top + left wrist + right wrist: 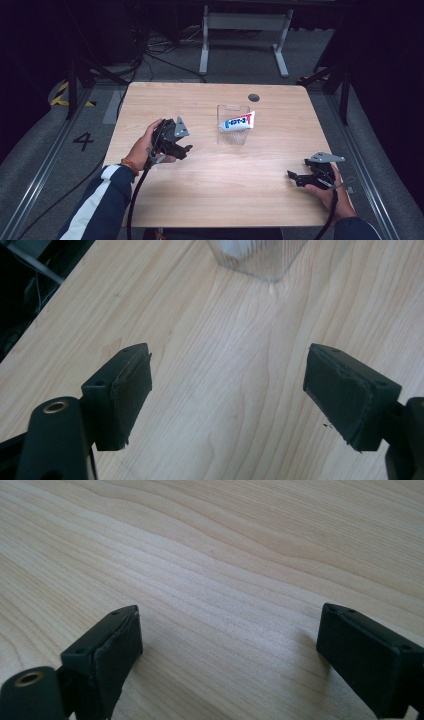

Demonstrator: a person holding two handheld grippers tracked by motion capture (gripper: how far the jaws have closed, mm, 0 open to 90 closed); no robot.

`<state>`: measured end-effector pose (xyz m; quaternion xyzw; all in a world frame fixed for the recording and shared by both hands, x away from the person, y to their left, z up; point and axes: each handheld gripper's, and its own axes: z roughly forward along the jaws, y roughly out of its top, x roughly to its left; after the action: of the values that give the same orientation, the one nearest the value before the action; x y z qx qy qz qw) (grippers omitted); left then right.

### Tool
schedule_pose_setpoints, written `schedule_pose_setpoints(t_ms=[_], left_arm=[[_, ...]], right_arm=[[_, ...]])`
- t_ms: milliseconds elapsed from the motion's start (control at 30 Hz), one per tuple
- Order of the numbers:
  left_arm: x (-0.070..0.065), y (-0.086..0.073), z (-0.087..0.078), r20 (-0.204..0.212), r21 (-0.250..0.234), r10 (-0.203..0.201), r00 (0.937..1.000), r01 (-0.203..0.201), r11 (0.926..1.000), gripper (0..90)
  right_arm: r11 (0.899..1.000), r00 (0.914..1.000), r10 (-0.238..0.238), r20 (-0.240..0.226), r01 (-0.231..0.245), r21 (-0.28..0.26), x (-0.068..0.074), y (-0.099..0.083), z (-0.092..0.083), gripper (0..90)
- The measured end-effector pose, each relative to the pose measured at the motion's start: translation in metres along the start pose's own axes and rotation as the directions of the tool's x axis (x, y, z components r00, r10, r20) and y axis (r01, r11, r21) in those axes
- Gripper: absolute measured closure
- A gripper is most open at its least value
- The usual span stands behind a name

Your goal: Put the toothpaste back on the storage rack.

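Biggest risk I'm seeing: the left tool (187,148) is sitting released and empty just left of the clear plastic box (233,131), and if it's coming in low it's probably going to shove or tip that light box instead of getting hold of anything. The toothpaste tube (237,121) is lying tilted across the box's top, so a bump could roll it onto the bench (220,195). The right tool (295,176) is resting released and empty, well off toward the box's near right.

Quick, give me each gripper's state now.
Left gripper: open, holding nothing, clear box ahead.
Right gripper: open, holding nothing, over bare table.
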<state>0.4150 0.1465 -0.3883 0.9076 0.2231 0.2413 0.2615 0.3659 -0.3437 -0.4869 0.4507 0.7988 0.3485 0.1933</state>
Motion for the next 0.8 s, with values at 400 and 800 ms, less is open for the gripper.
schedule_pose_setpoints(t_ms=[400,800], left_arm=[[0.0,-0.044,-0.012,-0.008,0.022,-0.019,0.9998,0.019,0.9996,19.0],[-0.008,-0.085,-0.024,-0.046,0.057,-0.019,0.9987,0.022,0.9981,18.9]], right_arm=[[1.0,1.0,0.001,0.001,-0.001,0.0,0.0,0.0,0.0,11.2],[1.0,1.0,0.001,0.001,-0.001,0.0,0.0,0.0,0.0,11.2]])
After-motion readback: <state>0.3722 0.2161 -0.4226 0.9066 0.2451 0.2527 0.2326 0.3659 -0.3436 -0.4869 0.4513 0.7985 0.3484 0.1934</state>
